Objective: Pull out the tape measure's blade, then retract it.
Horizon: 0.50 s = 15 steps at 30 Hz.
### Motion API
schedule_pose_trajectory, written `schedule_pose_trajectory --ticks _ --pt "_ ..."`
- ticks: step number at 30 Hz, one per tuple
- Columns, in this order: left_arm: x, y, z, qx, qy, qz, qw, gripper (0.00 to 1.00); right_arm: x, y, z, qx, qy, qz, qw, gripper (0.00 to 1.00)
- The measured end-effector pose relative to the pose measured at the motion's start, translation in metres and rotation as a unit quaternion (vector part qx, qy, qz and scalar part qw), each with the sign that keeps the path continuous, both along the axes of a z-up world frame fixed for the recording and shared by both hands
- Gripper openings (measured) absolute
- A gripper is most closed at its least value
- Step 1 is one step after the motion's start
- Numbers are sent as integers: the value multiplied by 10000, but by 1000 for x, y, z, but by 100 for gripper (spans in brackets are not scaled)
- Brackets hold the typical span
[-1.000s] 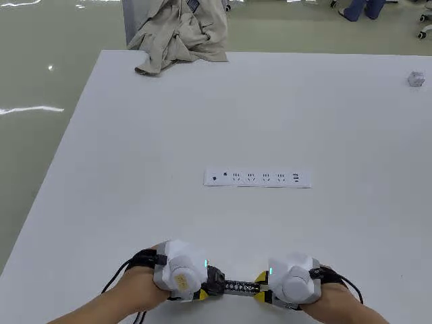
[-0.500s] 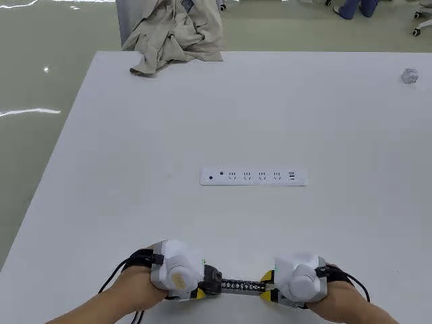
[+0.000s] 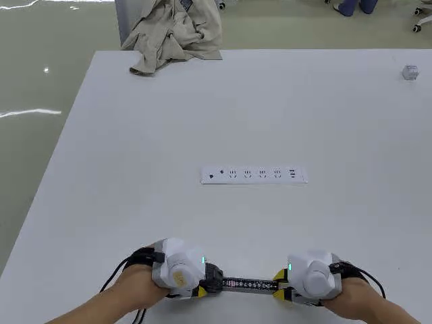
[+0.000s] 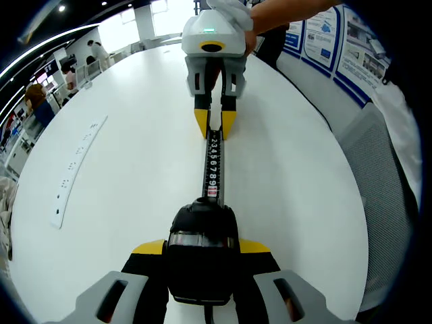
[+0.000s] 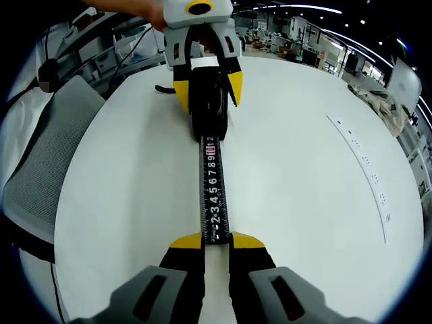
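A black tape measure case (image 4: 202, 253) sits between the yellow-tipped jaws of my left gripper (image 4: 202, 248), which is shut on it. Its black blade (image 4: 213, 164) with white numbers runs straight out over the white table to my right gripper (image 4: 215, 121), shut on the blade's end. From the right gripper view the blade (image 5: 213, 192) stretches from my right gripper (image 5: 216, 241) to the case (image 5: 206, 101) held by the left gripper (image 5: 206, 84). In the head view the left gripper (image 3: 202, 285) and right gripper (image 3: 278, 287) stand near the table's front edge with the blade (image 3: 246, 284) between them.
A white power strip (image 3: 254, 176) lies mid-table beyond the grippers. A beige garment (image 3: 174, 32) is heaped at the far left edge of the table (image 3: 135, 148). A small grey object (image 3: 409, 72) sits at the far right. A mesh chair (image 4: 385, 175) stands beside the table.
My right gripper has moved to the right, away from the left one, and more of the blade shows between them. The left gripper has stayed about in place.
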<state>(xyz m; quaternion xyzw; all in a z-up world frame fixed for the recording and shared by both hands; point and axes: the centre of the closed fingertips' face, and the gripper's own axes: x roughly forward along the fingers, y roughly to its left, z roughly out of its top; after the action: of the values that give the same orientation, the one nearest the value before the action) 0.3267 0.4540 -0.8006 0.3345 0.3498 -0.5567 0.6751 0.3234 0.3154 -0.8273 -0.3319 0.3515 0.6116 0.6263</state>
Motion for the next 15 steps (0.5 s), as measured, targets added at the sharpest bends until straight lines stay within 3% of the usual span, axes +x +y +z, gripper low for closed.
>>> schedule_pose_trajectory --ticks 15 --pt "0 0 0 41 -8 -20 10000 34 0 -19 1 -78 34 -76 9999 11"
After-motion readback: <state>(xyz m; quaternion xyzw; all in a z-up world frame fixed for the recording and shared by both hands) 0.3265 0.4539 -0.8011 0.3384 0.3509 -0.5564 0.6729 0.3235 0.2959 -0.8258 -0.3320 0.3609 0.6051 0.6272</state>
